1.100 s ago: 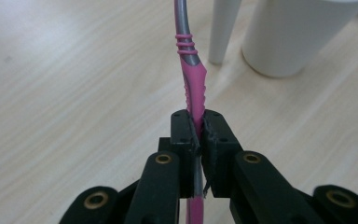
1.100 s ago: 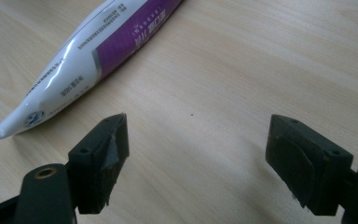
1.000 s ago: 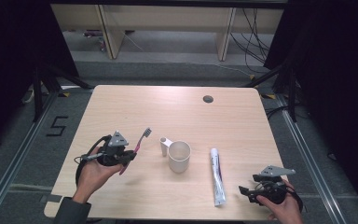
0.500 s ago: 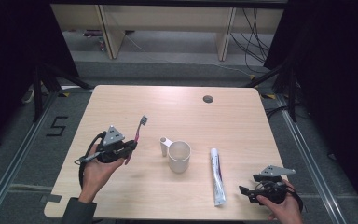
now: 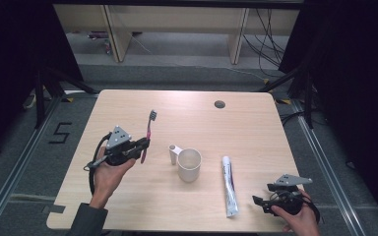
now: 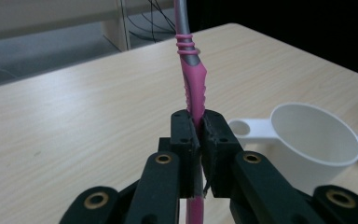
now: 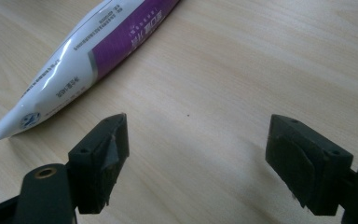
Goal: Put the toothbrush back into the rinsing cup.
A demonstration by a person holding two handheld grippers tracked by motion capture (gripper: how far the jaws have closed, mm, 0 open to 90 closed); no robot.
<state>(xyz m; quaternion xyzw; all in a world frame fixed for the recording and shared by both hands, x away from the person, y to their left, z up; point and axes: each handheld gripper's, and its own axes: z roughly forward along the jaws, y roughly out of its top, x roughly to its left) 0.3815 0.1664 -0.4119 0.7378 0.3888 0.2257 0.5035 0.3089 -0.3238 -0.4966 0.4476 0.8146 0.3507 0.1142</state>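
Pinching toothbrush handle, fingers clamped midway

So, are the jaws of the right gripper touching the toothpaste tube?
Apart. In the right gripper view, the right gripper stands open above bare table, and a strip of wood shows between its left pad and the toothpaste tube.
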